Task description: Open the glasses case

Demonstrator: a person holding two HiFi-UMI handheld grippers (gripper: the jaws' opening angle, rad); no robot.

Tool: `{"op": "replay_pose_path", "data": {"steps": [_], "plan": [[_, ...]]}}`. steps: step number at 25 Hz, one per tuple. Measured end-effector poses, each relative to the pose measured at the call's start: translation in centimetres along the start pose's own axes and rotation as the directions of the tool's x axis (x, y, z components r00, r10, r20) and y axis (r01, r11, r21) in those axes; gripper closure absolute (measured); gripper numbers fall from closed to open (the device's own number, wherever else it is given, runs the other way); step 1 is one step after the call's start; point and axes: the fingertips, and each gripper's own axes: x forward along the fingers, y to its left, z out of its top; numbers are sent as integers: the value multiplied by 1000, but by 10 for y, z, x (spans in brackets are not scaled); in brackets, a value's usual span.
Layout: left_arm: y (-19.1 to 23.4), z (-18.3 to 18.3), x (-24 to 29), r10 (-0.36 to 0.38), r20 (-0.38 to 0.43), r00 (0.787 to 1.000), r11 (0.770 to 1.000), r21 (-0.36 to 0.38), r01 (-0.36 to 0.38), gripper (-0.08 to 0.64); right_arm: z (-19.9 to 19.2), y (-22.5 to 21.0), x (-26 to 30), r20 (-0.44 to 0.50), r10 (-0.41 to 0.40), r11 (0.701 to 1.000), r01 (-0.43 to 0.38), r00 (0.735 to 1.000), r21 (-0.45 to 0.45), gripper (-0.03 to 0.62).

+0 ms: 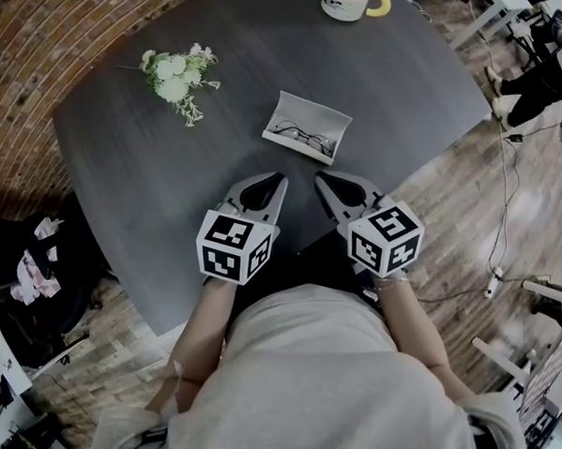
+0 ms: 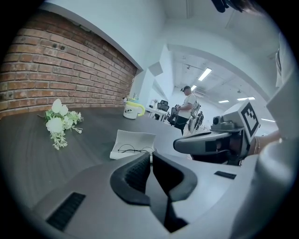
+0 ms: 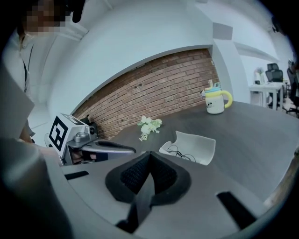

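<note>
Left gripper (image 1: 280, 179) and right gripper (image 1: 321, 179) are hovering side by side over the dark table (image 1: 410, 94), jaws fully closed and gripping nothing. Glasses case (image 1: 308, 126) is lying open just ahead of both fingertips, untouched, with spectacles (image 1: 303, 136) resting inside. Flower sprig (image 1: 179, 76) is sitting farther ahead-left.

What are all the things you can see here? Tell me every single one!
table: one, dark grey, under everything else
glasses case: one, white, lying open mid-table
glasses: one pair, thin dark frame, inside the case
flowers: one small bunch, white and green, on the table left of the case
mug: one, white with a yellow handle, at the table's far edge
brick wall: one, reddish brown, behind the table
left claw: one, grey, shut and empty, over the table's near edge
right claw: one, grey, shut and empty, beside the left claw
</note>
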Motion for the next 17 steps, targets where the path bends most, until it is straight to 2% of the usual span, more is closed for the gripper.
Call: {"op": "replay_pose_path", "data": {"steps": [6, 10, 17], "plan": [[-4, -6, 6, -24, -23, 999, 999, -41, 23, 526, -1, 1, 3, -11, 19, 1000, -19, 1000, 2, 588], [-7, -3, 8, -45, -10, 999, 995, -89, 44, 526, -3, -1, -2, -5, 20, 1000, -20, 1000, 25, 588], [-6, 0, 11, -47, -4, 999, 994, -98, 47, 526, -7, -8, -7, -1, 2, 999, -2, 1000, 45, 588]]}}
